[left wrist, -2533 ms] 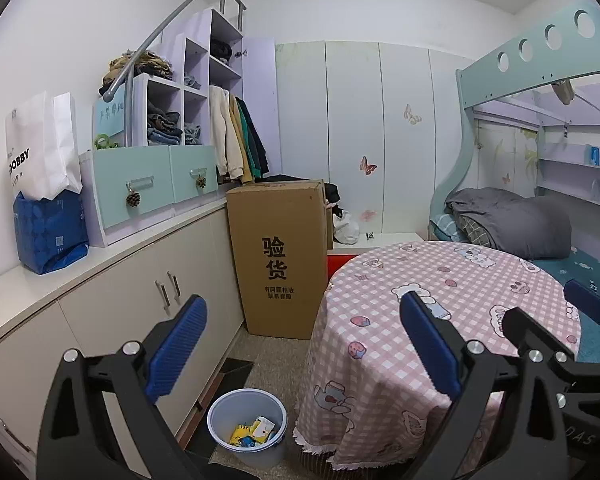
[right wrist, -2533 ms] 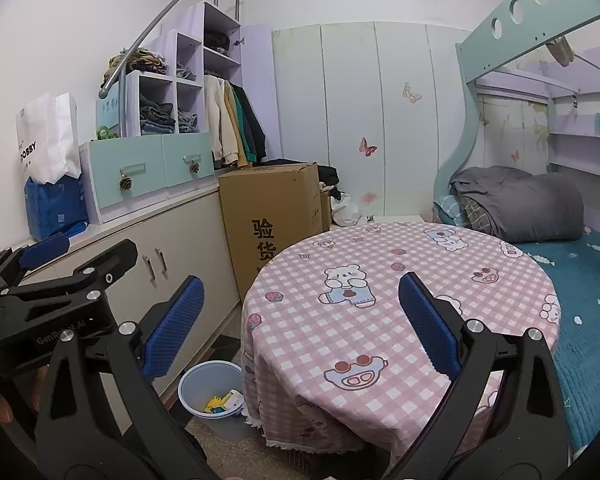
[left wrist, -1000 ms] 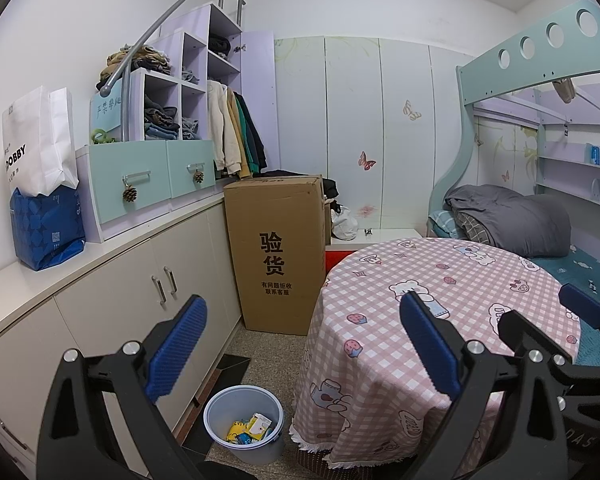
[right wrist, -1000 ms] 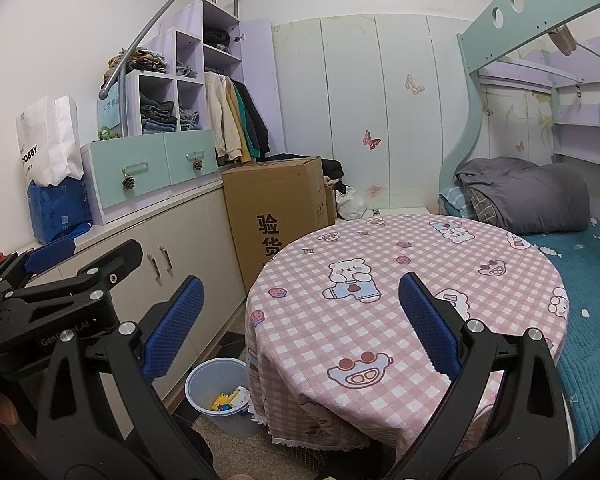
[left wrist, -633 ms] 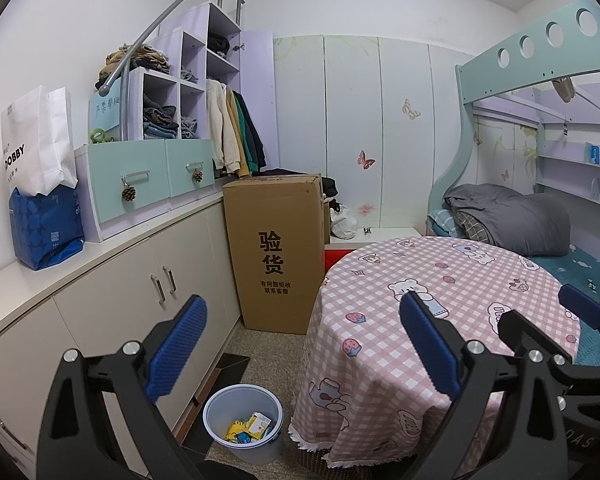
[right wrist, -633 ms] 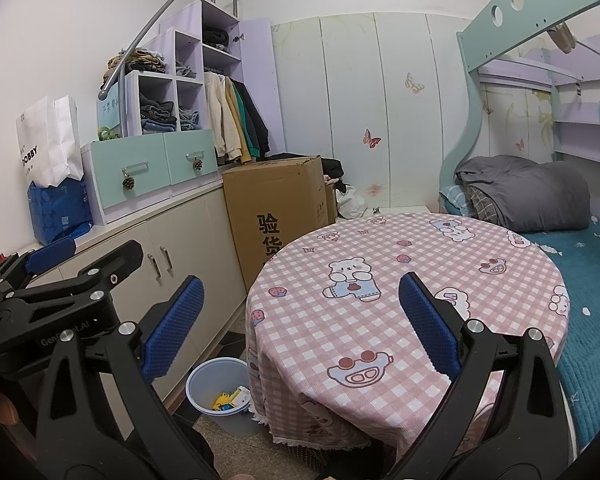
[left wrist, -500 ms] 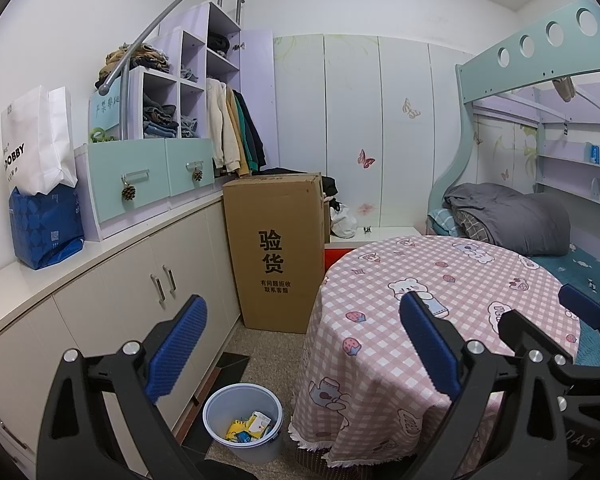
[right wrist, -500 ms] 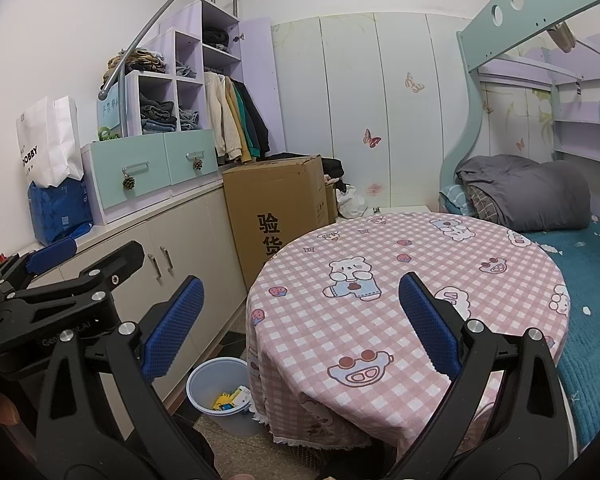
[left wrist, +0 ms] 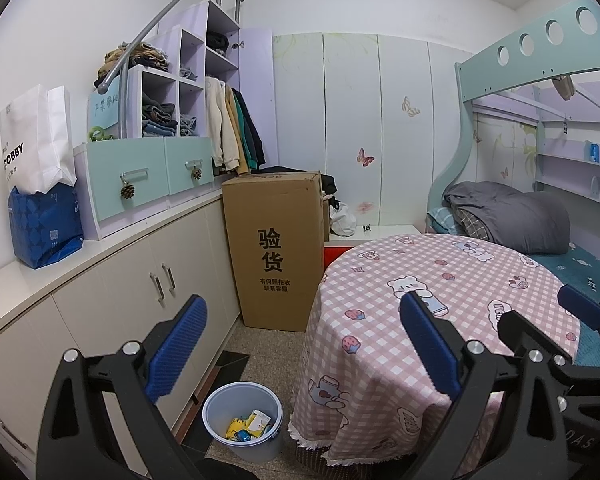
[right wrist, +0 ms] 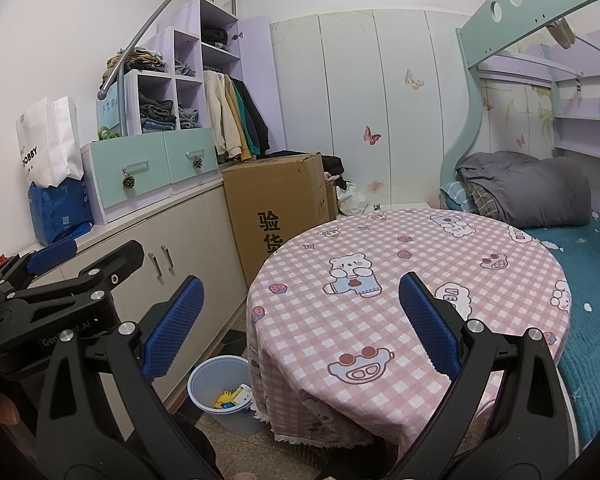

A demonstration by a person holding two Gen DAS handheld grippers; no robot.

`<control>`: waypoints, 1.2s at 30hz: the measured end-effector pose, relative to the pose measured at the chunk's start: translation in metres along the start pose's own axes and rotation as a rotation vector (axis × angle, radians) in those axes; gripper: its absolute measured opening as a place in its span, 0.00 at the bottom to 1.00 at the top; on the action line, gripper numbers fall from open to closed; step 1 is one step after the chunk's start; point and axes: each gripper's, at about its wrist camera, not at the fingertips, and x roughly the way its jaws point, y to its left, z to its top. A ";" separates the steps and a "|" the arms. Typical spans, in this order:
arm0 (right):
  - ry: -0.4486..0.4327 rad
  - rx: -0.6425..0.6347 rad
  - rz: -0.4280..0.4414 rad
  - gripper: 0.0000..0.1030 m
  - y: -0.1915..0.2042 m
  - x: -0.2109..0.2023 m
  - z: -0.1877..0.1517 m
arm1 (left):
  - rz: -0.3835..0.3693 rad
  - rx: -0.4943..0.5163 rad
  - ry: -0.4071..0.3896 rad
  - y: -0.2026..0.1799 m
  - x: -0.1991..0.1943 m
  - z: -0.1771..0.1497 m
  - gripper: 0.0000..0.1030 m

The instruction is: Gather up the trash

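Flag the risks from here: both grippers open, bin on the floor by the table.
1. The bin sits low between the cabinet and the tablecloth hem; reaching down, a gripper could well snag the fringe or knock the doors.
2. No loose trash shows on the table, so either gripper may have nothing to target.
3. The left gripper and right gripper are close side by side and could collide.

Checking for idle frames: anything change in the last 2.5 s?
Only a slight drift back of both views: the table and bin sit a bit lower and farther. Nothing grasped or released. Left hand-held gripper and right hand-held gripper stay open and empty; trash still in the bin.
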 end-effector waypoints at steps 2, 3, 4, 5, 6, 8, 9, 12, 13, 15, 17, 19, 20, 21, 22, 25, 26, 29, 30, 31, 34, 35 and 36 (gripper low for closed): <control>0.000 0.001 0.001 0.93 0.000 -0.001 -0.001 | 0.000 0.001 0.002 0.000 0.000 0.000 0.92; 0.001 0.001 0.000 0.93 0.000 0.000 0.000 | 0.000 0.001 0.002 0.000 0.000 -0.001 0.92; 0.001 0.001 0.000 0.93 0.000 0.000 0.000 | 0.001 0.001 0.003 -0.001 0.000 -0.001 0.92; 0.002 0.003 0.000 0.93 0.001 -0.001 -0.001 | 0.000 0.001 0.004 -0.001 0.001 -0.001 0.92; 0.004 0.004 0.000 0.93 0.002 -0.001 -0.002 | 0.000 0.001 0.004 -0.001 0.001 -0.001 0.92; 0.006 0.006 0.001 0.93 0.004 -0.001 -0.002 | 0.001 0.003 0.008 -0.002 0.001 -0.002 0.92; 0.007 0.007 0.001 0.93 0.004 -0.001 -0.002 | 0.002 0.003 0.008 -0.002 0.001 -0.002 0.92; 0.007 0.008 -0.001 0.93 0.006 -0.001 -0.003 | 0.002 0.002 0.010 -0.002 0.001 -0.003 0.92; 0.008 0.008 -0.001 0.93 0.006 -0.001 -0.003 | 0.002 0.001 0.010 -0.003 0.001 -0.003 0.92; 0.008 0.010 -0.001 0.93 0.006 -0.001 -0.003 | 0.004 0.002 0.010 -0.003 0.001 -0.003 0.92; 0.009 0.010 -0.001 0.93 0.005 0.000 -0.003 | 0.005 0.003 0.010 -0.003 0.001 -0.003 0.92; 0.013 0.014 0.001 0.93 0.004 0.001 -0.003 | 0.003 0.002 0.010 -0.002 0.001 -0.003 0.92; 0.014 0.016 0.001 0.93 0.005 0.001 -0.003 | 0.003 0.001 0.011 -0.003 0.001 -0.004 0.92; 0.015 0.017 0.000 0.93 0.005 0.001 -0.003 | 0.005 0.002 0.010 -0.003 0.001 -0.003 0.92; 0.016 0.017 0.001 0.93 0.007 0.001 -0.004 | 0.006 0.002 0.011 -0.003 0.001 -0.004 0.92; 0.018 0.021 0.000 0.93 0.006 0.002 -0.004 | 0.005 0.001 0.013 -0.003 0.001 -0.004 0.92; 0.019 0.022 0.000 0.93 0.007 0.002 -0.004 | 0.006 0.001 0.013 -0.002 0.002 -0.004 0.92; 0.021 0.025 -0.001 0.93 0.005 0.004 -0.004 | 0.006 0.004 0.015 -0.002 0.002 -0.004 0.92; 0.022 0.027 -0.001 0.93 0.005 0.005 -0.004 | 0.007 0.004 0.016 -0.002 0.003 -0.004 0.92; 0.023 0.029 0.000 0.93 0.004 0.005 -0.005 | 0.008 0.005 0.017 -0.002 0.004 -0.004 0.92; 0.026 0.033 -0.002 0.93 0.004 0.007 -0.006 | 0.008 0.006 0.019 -0.002 0.005 -0.004 0.92; 0.028 0.034 -0.001 0.93 0.005 0.008 -0.006 | 0.008 0.007 0.021 -0.002 0.006 -0.005 0.92; 0.030 0.035 -0.001 0.93 0.004 0.009 -0.007 | 0.009 0.008 0.022 -0.003 0.006 -0.005 0.92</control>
